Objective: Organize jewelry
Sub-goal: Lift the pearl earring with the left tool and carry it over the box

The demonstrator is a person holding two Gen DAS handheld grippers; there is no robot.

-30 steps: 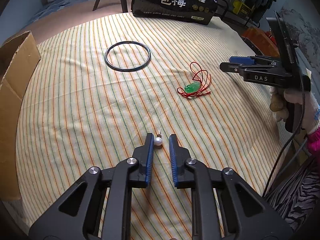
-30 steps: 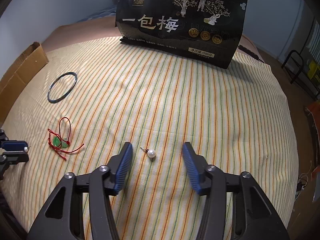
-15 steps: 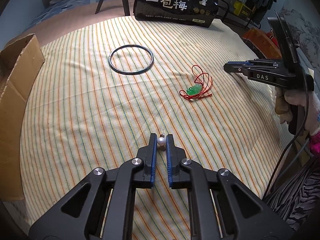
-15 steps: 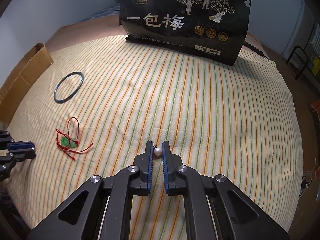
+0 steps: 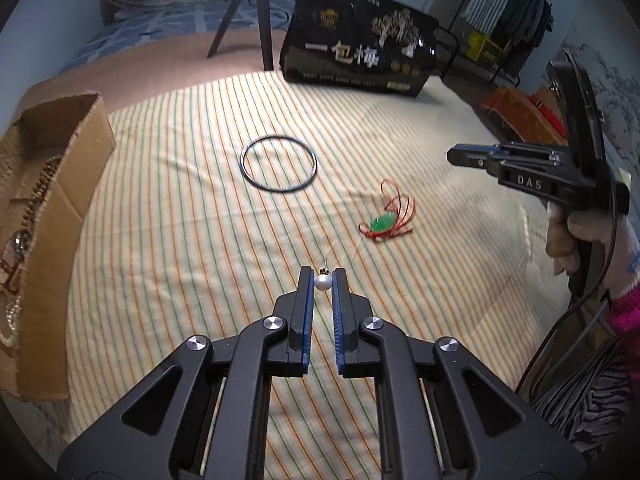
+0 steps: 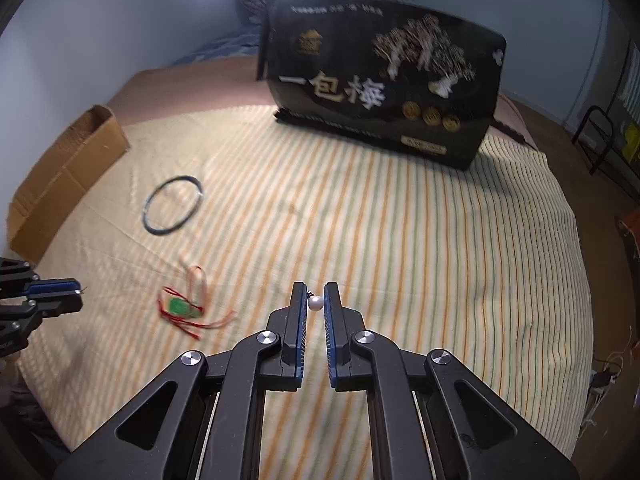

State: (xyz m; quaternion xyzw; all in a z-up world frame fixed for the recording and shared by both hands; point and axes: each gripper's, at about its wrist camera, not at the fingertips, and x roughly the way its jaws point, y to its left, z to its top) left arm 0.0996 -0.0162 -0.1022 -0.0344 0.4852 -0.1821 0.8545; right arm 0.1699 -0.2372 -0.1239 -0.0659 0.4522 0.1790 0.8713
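Note:
My left gripper (image 5: 322, 276) is shut on a white pearl earring (image 5: 322, 282), held just above the striped cloth. My right gripper (image 6: 316, 294) is shut on a second pearl earring (image 6: 315, 303); in the left wrist view that same right gripper (image 5: 460, 155) hangs at the right, held by a gloved hand (image 5: 588, 240). A green pendant on a red cord (image 5: 382, 222) (image 6: 181, 307) lies on the cloth between the two grippers. A dark bangle (image 5: 279, 163) (image 6: 173, 204) lies farther back. The left gripper (image 6: 78, 292) shows at the left edge of the right wrist view.
A cardboard box (image 5: 44, 216) (image 6: 68, 176) holding several beaded pieces stands at the table's left edge. A large black printed bag (image 5: 360, 60) (image 6: 384, 88) stands at the far side. The striped tablecloth (image 6: 440, 240) covers a round table.
Both grippers closed on their pearl earrings and then lifted them off the cloth. The right gripper's jaws were wide apart a second ago.

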